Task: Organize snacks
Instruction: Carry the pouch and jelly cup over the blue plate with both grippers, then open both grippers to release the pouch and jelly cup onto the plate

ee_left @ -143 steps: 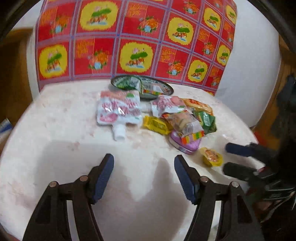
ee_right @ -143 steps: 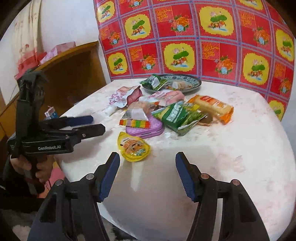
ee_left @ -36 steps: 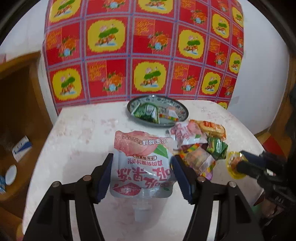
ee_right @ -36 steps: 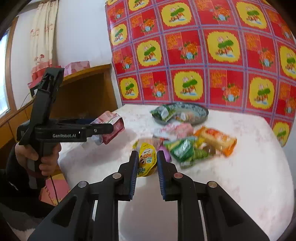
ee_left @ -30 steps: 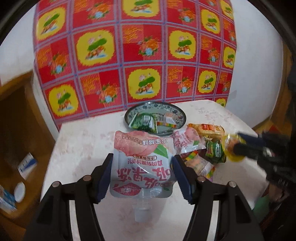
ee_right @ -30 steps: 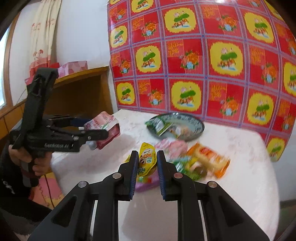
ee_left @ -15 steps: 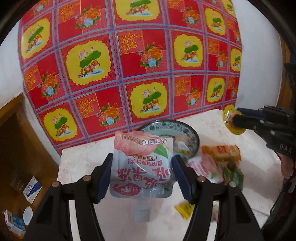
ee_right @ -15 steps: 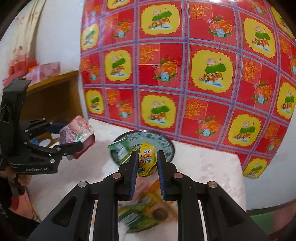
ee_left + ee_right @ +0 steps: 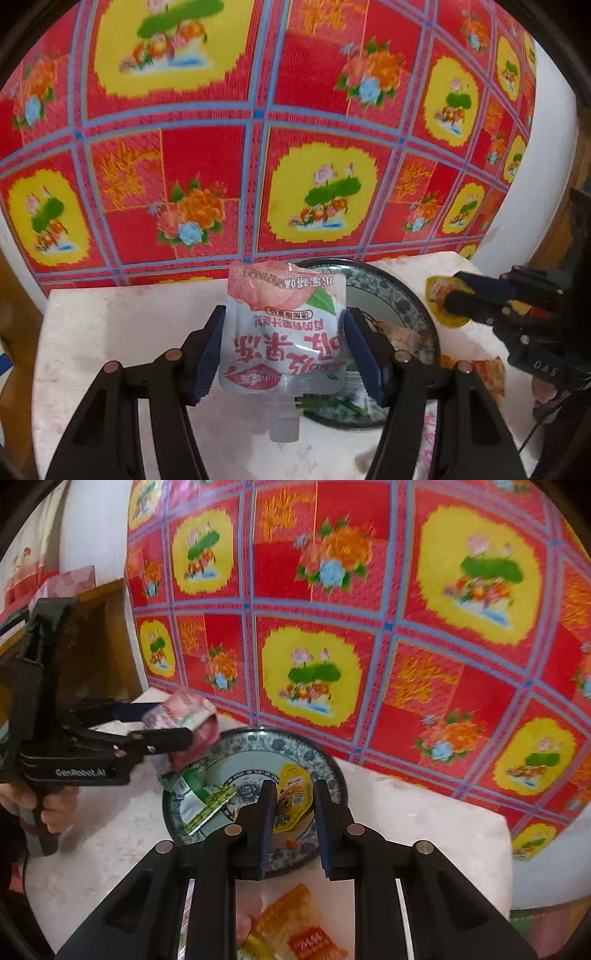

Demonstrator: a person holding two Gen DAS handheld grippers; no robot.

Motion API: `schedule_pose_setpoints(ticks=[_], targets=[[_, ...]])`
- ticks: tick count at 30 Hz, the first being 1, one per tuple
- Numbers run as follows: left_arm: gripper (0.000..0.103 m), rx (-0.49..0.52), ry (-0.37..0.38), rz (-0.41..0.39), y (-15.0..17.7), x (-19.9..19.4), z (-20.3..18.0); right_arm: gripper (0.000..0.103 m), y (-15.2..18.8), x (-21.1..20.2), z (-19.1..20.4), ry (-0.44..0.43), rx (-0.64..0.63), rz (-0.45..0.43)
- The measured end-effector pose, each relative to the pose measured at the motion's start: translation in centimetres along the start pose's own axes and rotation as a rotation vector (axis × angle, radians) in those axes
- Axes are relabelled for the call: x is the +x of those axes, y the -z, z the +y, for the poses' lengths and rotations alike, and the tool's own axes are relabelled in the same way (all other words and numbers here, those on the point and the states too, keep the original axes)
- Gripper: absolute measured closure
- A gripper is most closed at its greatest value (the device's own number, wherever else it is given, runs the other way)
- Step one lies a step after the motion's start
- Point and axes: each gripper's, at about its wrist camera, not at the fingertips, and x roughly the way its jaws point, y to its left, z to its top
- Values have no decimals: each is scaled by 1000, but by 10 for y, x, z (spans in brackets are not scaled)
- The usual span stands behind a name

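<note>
My left gripper [image 9: 282, 334] is shut on a pink-and-white jelly pouch [image 9: 286, 332], spout down, held above the left edge of the blue-patterned plate [image 9: 402, 295]. In the right wrist view the left gripper [image 9: 173, 720] holds the pouch [image 9: 184, 716] just over the plate's left rim. My right gripper [image 9: 291, 797] is shut on a small yellow jelly cup [image 9: 291, 794], held above the plate [image 9: 332, 771]. In the left wrist view the right gripper [image 9: 448, 291] and the cup [image 9: 439, 299] hover at the plate's right side. A green packet [image 9: 199, 797] lies in the plate.
An orange snack packet [image 9: 295, 930] lies on the white marble table [image 9: 424, 830] just below my right gripper. More packets [image 9: 480, 369] lie right of the plate. A red-and-yellow patterned cloth [image 9: 258, 147] hangs behind the table. A wooden cabinet [image 9: 96, 635] stands at left.
Both grippers have moved forward toward the plate with their snacks held; the plate now lies right under them and the snack pile has dropped out of view below.
</note>
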Motion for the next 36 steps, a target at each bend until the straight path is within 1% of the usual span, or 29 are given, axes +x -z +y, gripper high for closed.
schedule_pose_setpoints(ticks=[2,5,7,9,13,18,20,24,26,27,30,31,33,34,36], targets=[[36,26,-15,-15,1,5,-5,81,2,15,-2,-18,10,40],[36,57,20,-29,2,10,-14,81,3,29,-5,-18,21,79],[36,80,33,-34,5,15,-21,81,3,36,-11,-46,55,92],[35,82,35,-13,4,21,-23,81,4,39,-14,-58,77,89],[35,29,82,17,4,28,-15,81,6,40,-16,-57,108,76],[34,4,71,36,6,30,-11,81,6,40,-17,-70,126,75],[30,8,76,32,6,29,-12,81,7,39,-14,-77,125,72],[24,14,91,14,8,25,-13,81,9,39,-10,-63,133,58],[21,15,100,6,7,23,-13,78,9,40,-10,-66,149,64],[20,14,103,5,7,24,-13,73,10,43,-11,-84,160,80],[20,4,111,6,6,24,-11,65,13,52,-15,-100,190,115],[20,-1,118,5,6,23,-9,61,14,53,-16,-99,196,110],[20,-10,129,3,6,22,-7,56,14,51,-19,-99,205,94],[20,-14,134,3,6,22,-6,54,14,50,-20,-98,208,86],[20,-14,131,10,8,21,-3,53,13,49,-21,-101,207,73]])
